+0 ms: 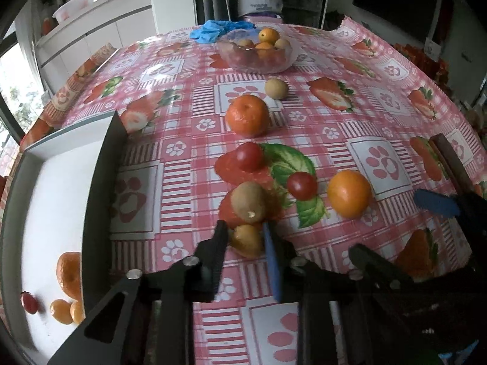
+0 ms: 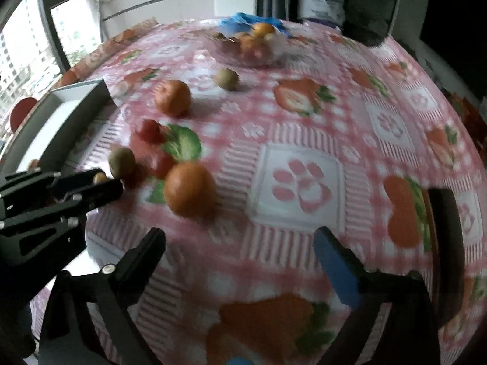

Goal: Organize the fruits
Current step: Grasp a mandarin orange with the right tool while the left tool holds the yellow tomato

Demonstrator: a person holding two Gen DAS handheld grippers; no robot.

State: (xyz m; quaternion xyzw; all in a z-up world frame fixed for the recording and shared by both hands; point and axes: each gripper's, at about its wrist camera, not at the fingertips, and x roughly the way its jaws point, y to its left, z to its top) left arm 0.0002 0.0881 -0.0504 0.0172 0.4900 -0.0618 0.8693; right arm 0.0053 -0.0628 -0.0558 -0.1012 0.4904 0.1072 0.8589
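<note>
My left gripper (image 1: pixel 245 243) is shut on a small yellow-orange fruit (image 1: pixel 247 240) that rests on the tablecloth, just in front of a brown kiwi (image 1: pixel 248 202). The right wrist view shows this left gripper (image 2: pixel 94 182) at the left with the small fruit (image 2: pixel 99 178) at its tips. My right gripper (image 2: pixel 240 243) stands open above bare cloth with nothing between its fingers; an orange (image 2: pixel 189 189) lies just ahead and to its left. Loose on the cloth are two cherry tomatoes (image 1: pixel 249 155) (image 1: pixel 302 185), the orange (image 1: pixel 349 193), a mandarin (image 1: pixel 248 118) and a tan round fruit (image 1: pixel 276 88).
A white tray (image 1: pixel 45 197) with a dark wall at the left holds a mandarin (image 1: pixel 69 273), a tomato (image 1: pixel 29 302) and small orange fruits (image 1: pixel 62 311). A glass bowl (image 1: pixel 286 64) of fruit stands at the back, blue gloves (image 1: pixel 216 29) behind it. A dark bar (image 2: pixel 447 243) rises at the right.
</note>
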